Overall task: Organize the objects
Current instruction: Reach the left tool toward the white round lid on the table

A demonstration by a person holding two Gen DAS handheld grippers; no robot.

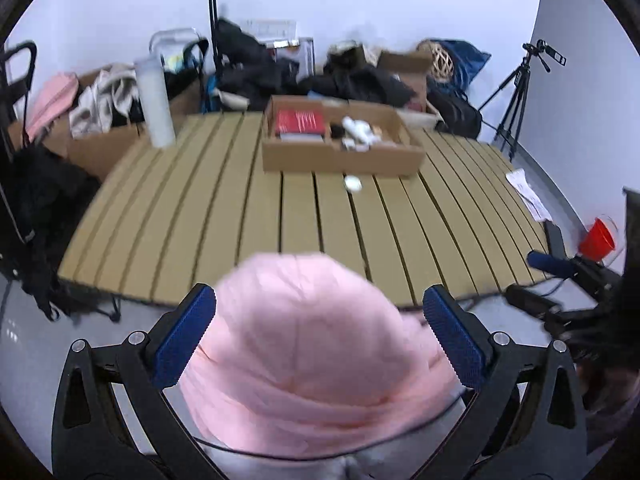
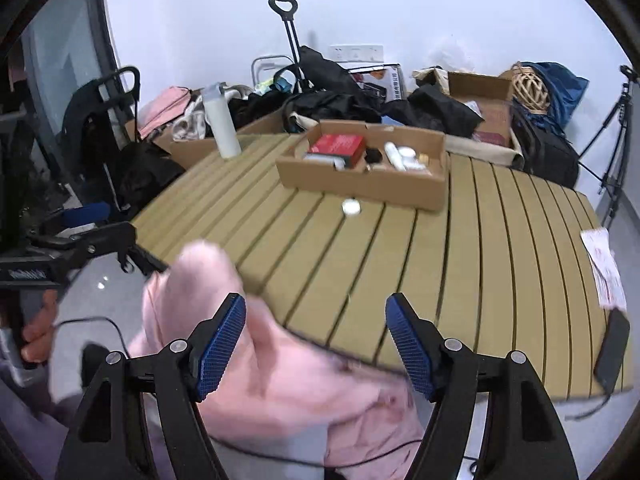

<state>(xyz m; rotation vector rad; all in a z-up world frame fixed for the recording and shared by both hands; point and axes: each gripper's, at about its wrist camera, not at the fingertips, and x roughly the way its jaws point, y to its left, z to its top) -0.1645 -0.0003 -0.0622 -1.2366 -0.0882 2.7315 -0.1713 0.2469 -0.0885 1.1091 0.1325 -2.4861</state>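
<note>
A bunched pink cloth (image 1: 312, 360) lies at the near edge of the slatted wooden table (image 1: 240, 220), partly hanging off it. My left gripper (image 1: 320, 320) stands wide open above the cloth; the bundle shows between its blue pads, which do not press on it. My right gripper (image 2: 316, 332) is also open. The pink cloth (image 2: 280, 380) lies under and behind its left finger (image 2: 222, 346). A cardboard box (image 1: 340, 156) with a red book and small white items sits at the table's far side. A small white round item (image 1: 353, 184) lies in front of it.
A white bottle (image 1: 154, 100) stands at the far left corner. Bags, clothes and boxes are piled behind the table. A tripod (image 1: 516, 92) stands at the right. A phone (image 2: 612, 352) and a paper (image 2: 604, 268) lie on the right edge. A red cup (image 1: 597, 240) is off the table.
</note>
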